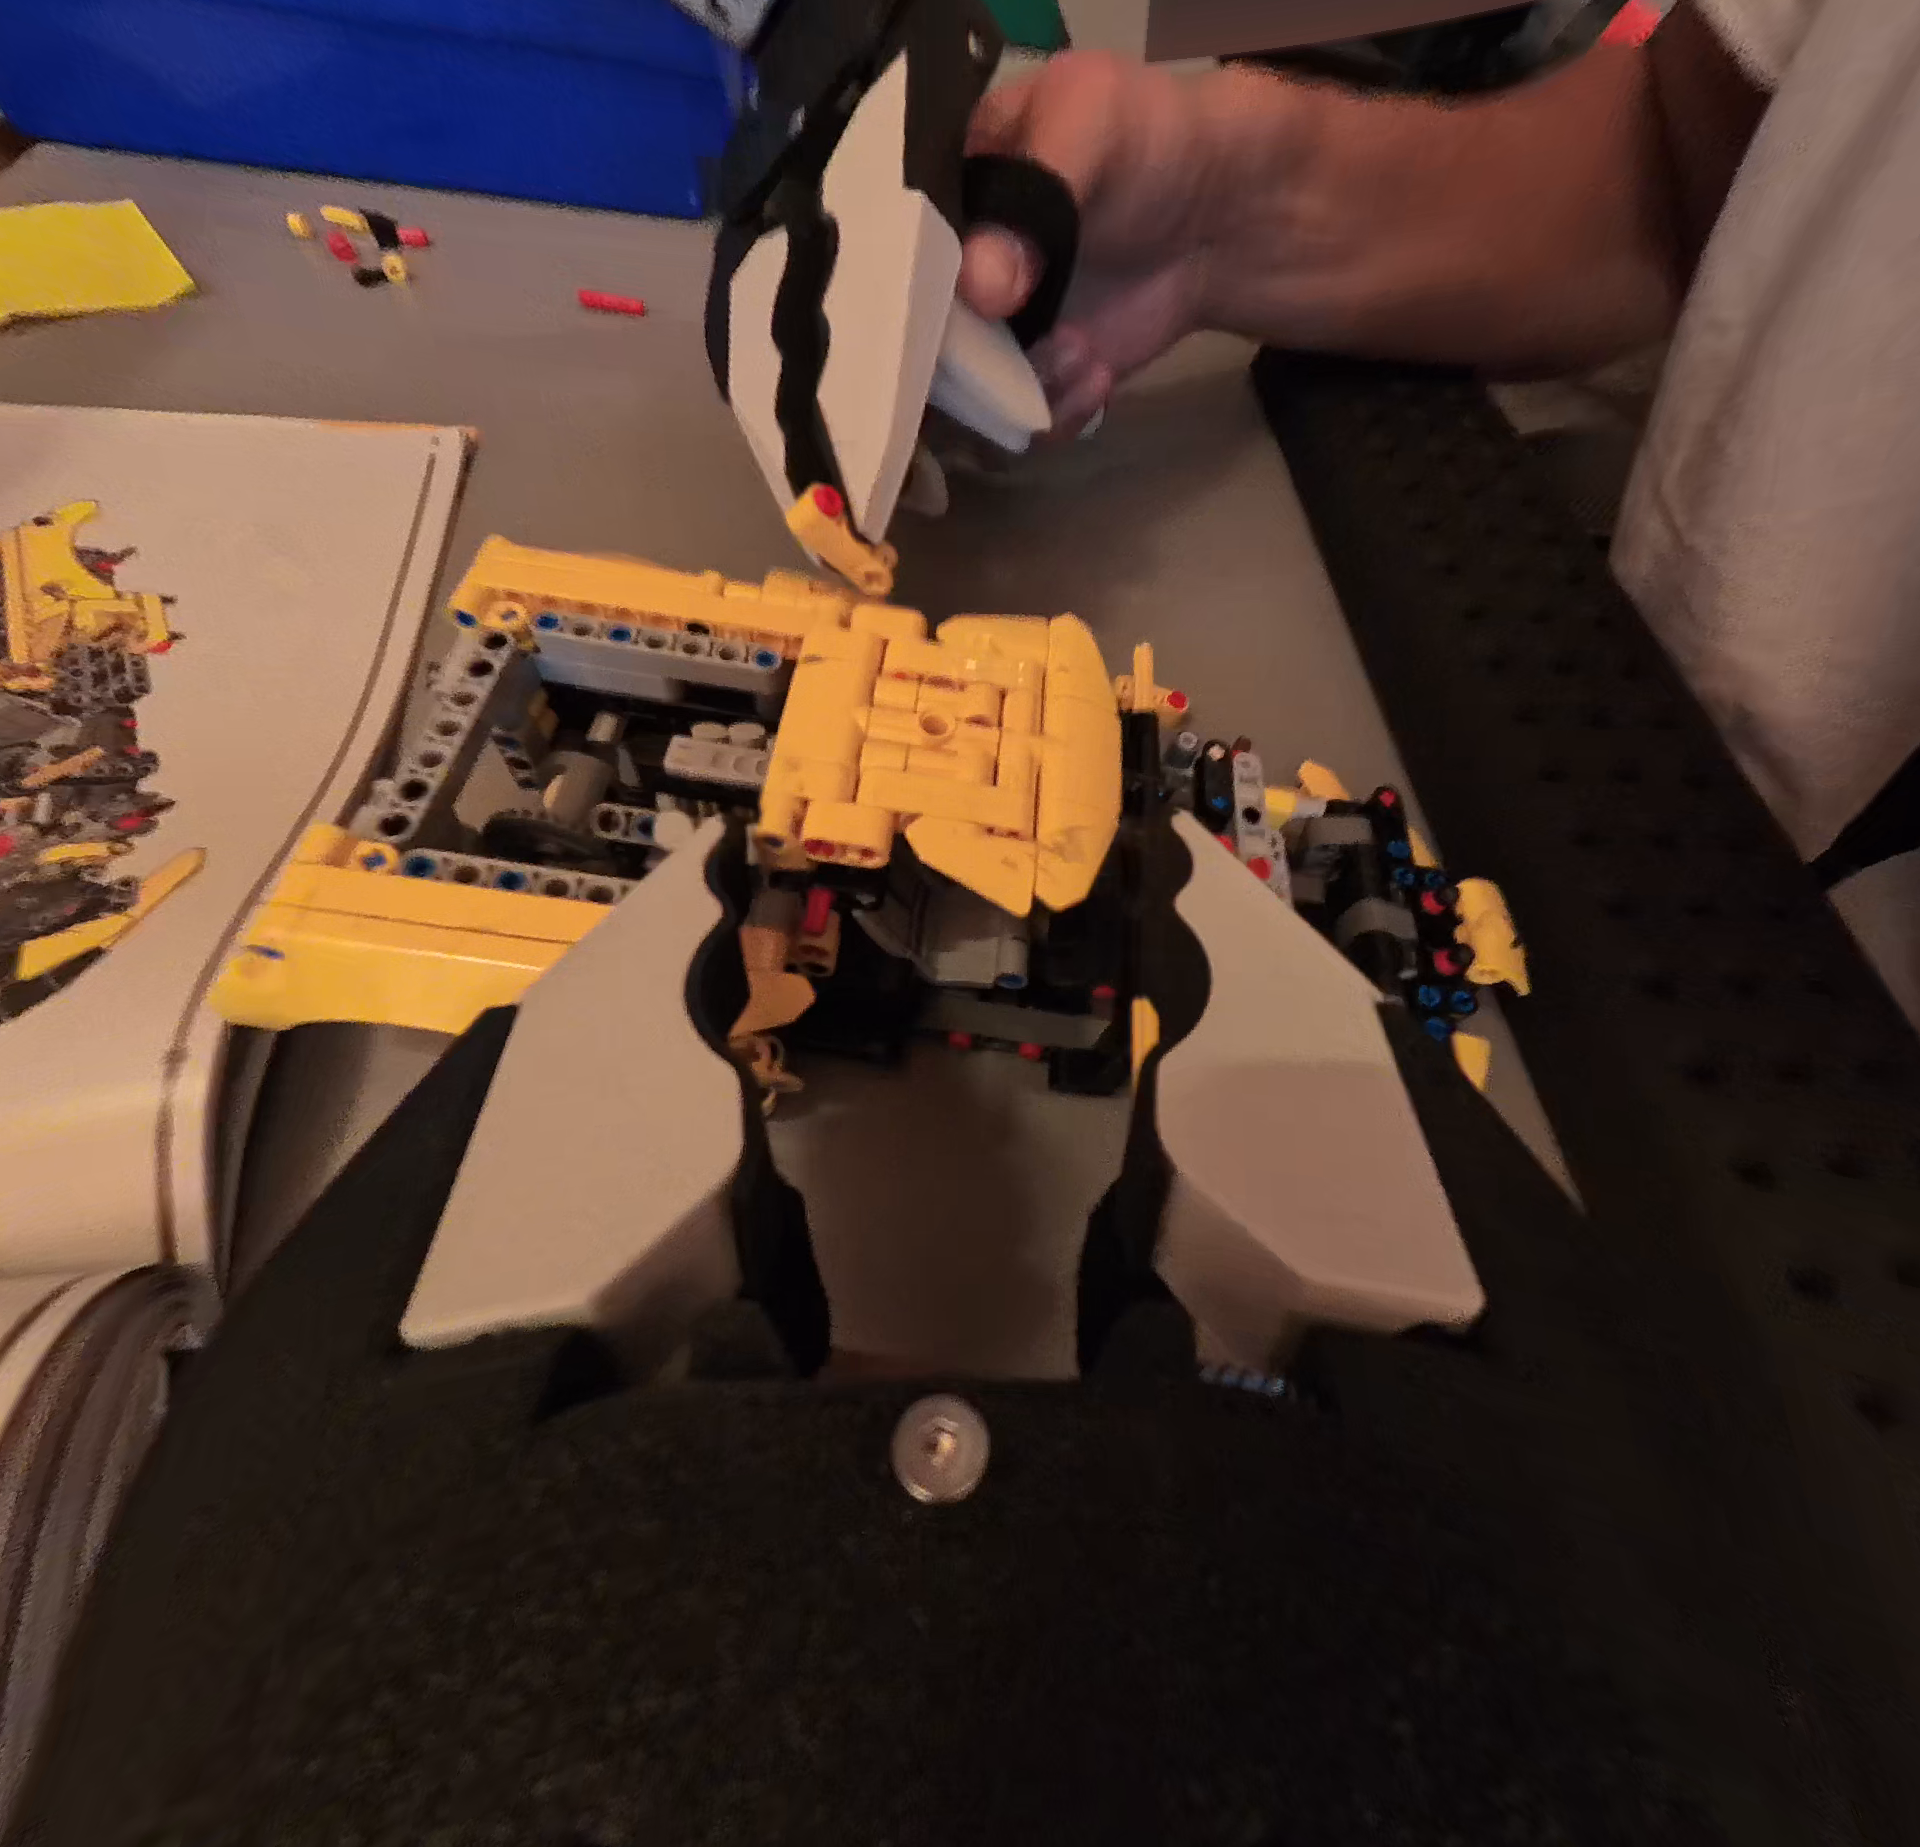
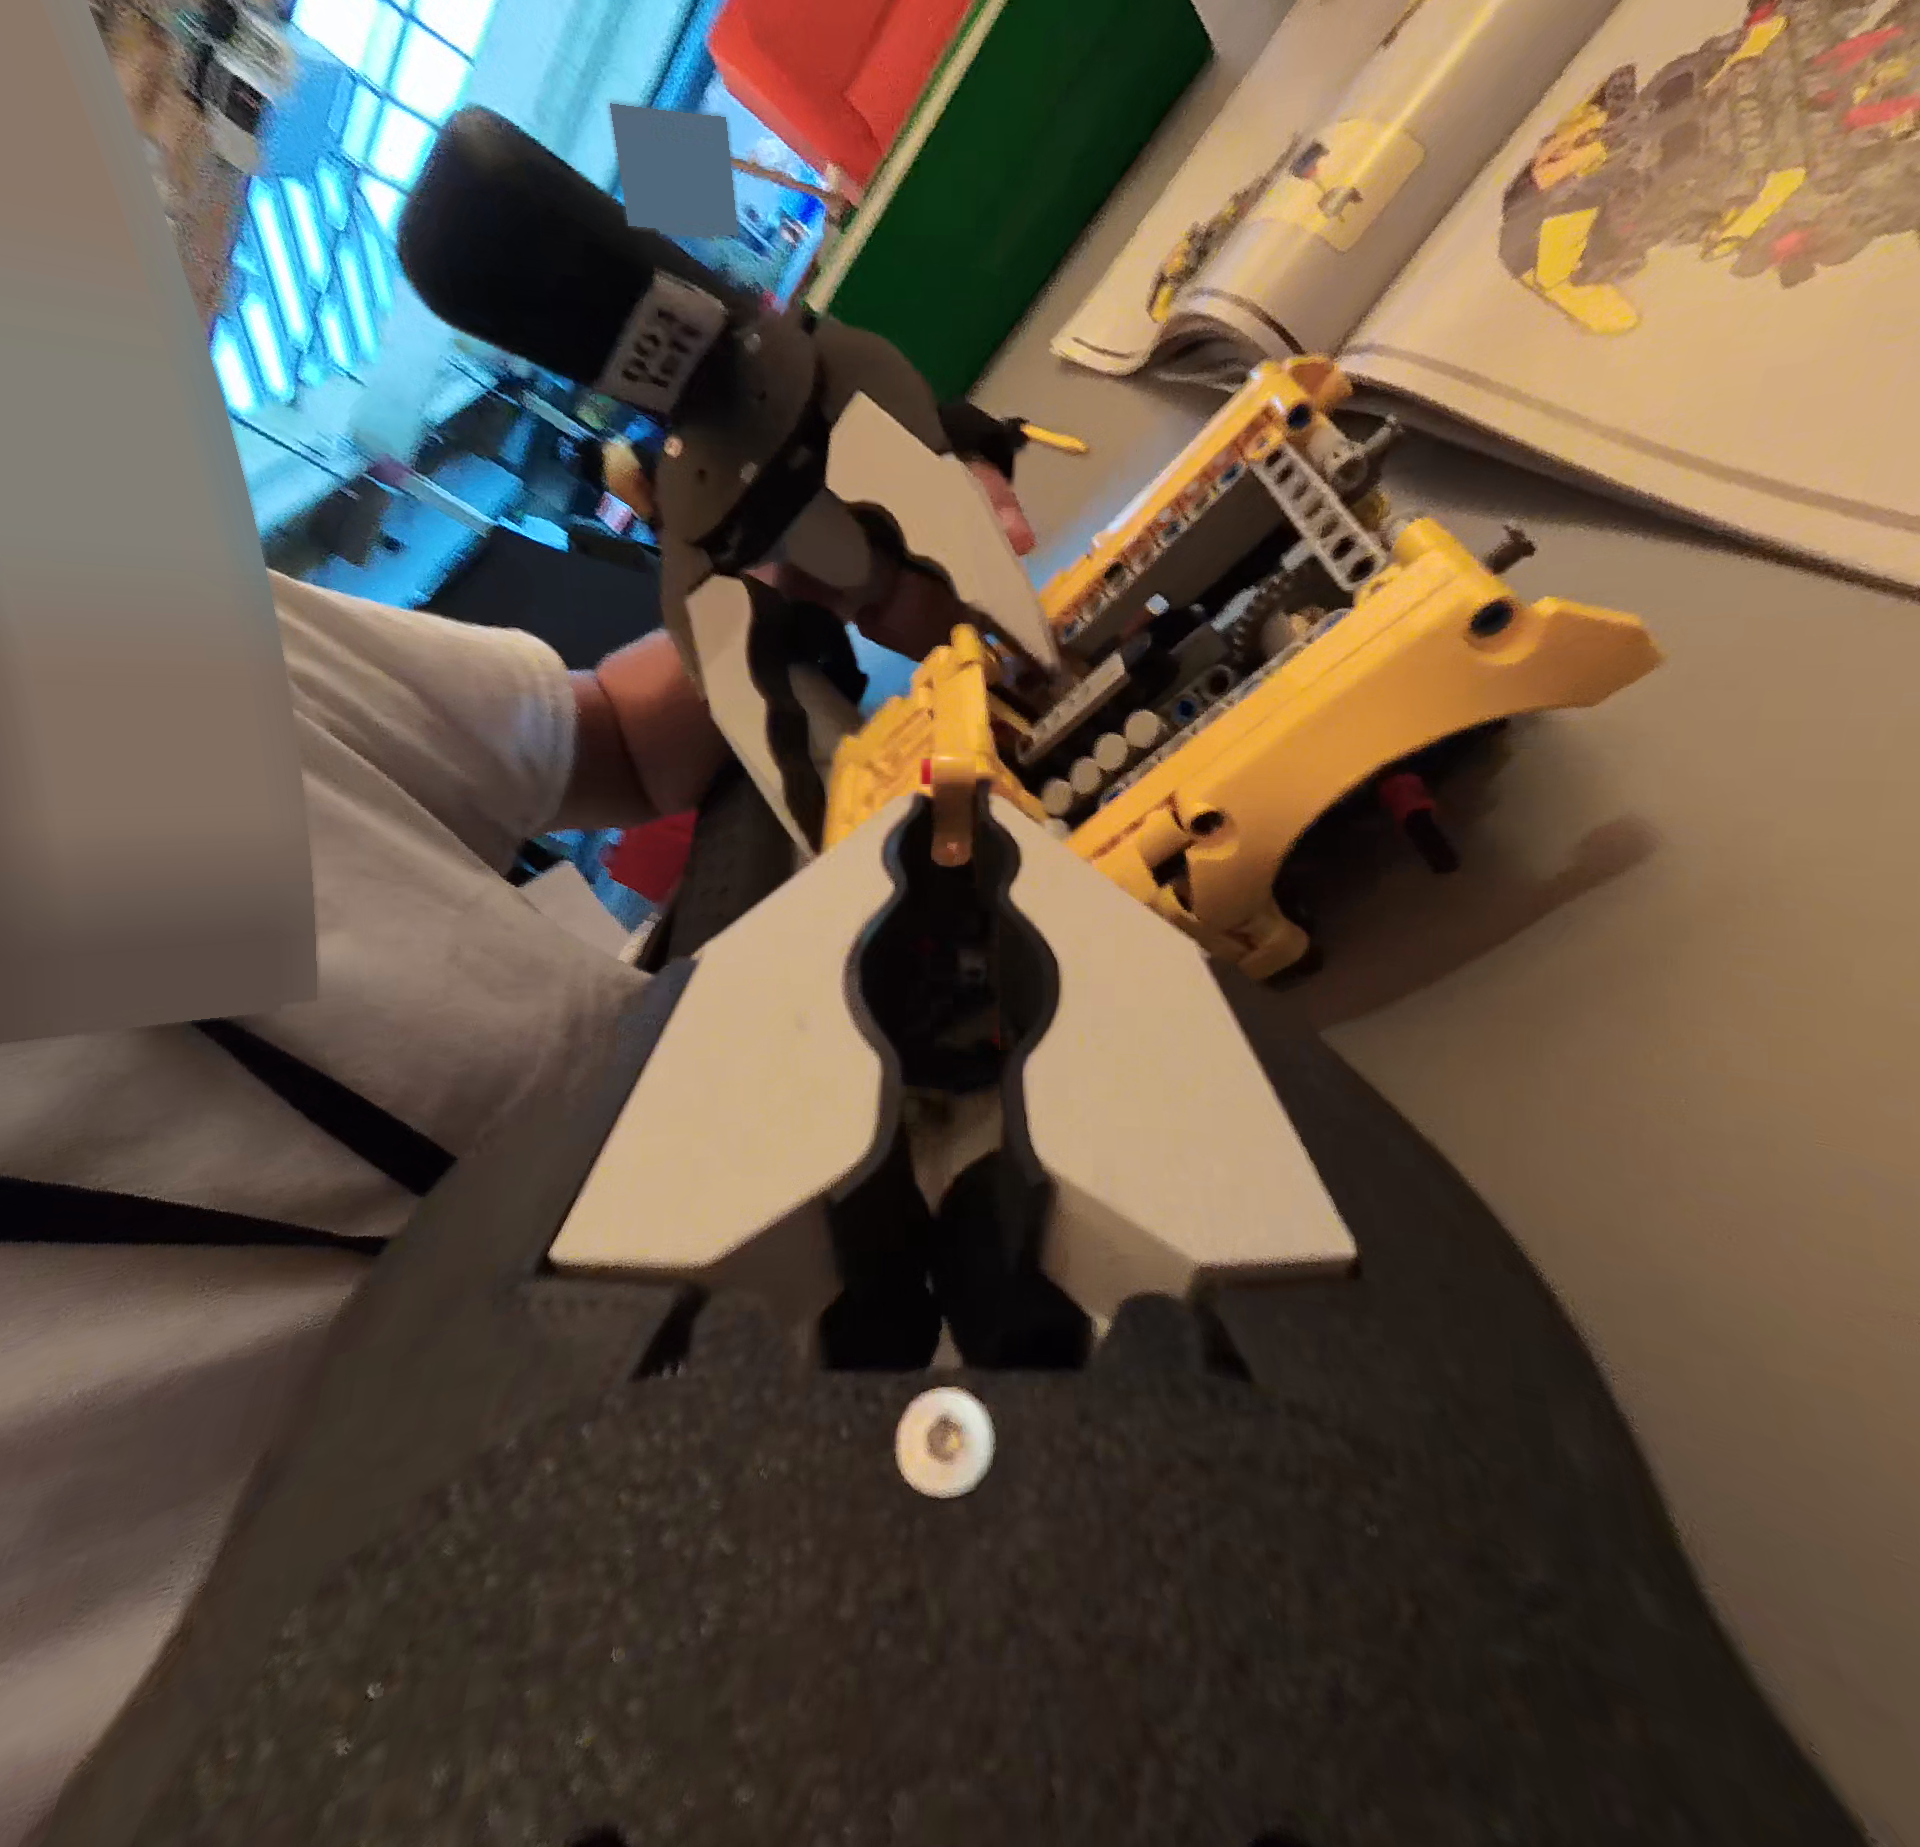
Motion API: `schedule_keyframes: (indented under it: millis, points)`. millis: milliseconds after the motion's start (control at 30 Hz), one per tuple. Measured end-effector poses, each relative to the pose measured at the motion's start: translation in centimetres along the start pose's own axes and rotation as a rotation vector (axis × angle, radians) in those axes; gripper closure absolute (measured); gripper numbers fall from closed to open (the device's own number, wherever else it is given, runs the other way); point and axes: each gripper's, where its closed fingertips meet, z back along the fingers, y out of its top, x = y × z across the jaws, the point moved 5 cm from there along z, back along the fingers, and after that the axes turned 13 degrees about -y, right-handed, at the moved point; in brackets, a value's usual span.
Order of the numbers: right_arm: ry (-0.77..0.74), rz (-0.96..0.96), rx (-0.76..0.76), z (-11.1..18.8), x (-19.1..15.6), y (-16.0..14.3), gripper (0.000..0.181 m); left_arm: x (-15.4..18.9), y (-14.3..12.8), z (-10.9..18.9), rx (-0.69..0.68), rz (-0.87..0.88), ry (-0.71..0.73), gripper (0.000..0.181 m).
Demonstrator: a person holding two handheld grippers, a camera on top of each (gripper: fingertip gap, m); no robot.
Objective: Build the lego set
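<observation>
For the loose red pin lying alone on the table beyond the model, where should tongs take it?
Grip the red pin across its short middle, coming straight down from above. It lies flat on the grey table with bare surface on both long sides, and the other loose pieces sit clear of it.

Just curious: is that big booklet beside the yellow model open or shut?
Open. The booklet lies spread flat on the table, two pages showing printed pictures, with a fold between them, beside the yellow model.

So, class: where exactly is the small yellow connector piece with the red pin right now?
In the left wrist view, the small yellow connector piece is pinched in the right gripper, just above the far edge of the yellow model.
</observation>
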Motion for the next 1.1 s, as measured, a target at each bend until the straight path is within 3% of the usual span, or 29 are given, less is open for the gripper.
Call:
schedule_keyframes:
  millis: [67, 133, 267, 367, 467, 833, 967, 1100]
  points:
    - [0.079, -0.047, 0.029, 0.2, -0.9, 0.7, 0.175, 0.1, 1.5, 1.0, 0.083, -0.008, 0.015, 0.103]
    - [0.159, -0.095, 0.034, 0.1, -1.9, 1.0, 0.175, -0.2, 3.0, 1.7, 0.117, -0.073, 0.13, 0.104]
    - [0.297, -0.201, -0.023, -1.0, -3.6, 0.9, 0.174, 1.3, 4.3, 0.1, -0.002, -0.357, 0.326, 0.107]
    - [0.348, -0.242, -0.041, -1.3, -3.9, 0.8, 0.175, 2.6, 5.0, -0.7, -0.001, -0.468, 0.361, 0.139]
    - [0.355, -0.243, -0.053, -1.4, -4.1, 0.6, 0.175, 2.7, 5.1, -0.7, 0.012, -0.472, 0.361, 0.157]
    - [0.376, -0.248, -0.062, -1.6, -3.9, 0.1, 0.174, 2.4, 4.8, -1.1, 0.003, -0.418, 0.336, 0.158]
    - [0.334, -0.207, -0.074, -1.5, -3.6, 0.4, 0.158, 2.5, 4.8, -1.3, 0.016, -0.38, 0.297, 0.158]
    - [0.357, -0.227, -0.108, -1.5, -3.6, 0.6, 0.162, 2.5, 4.6, -1.5, 0.002, -0.388, 0.294, 0.158]
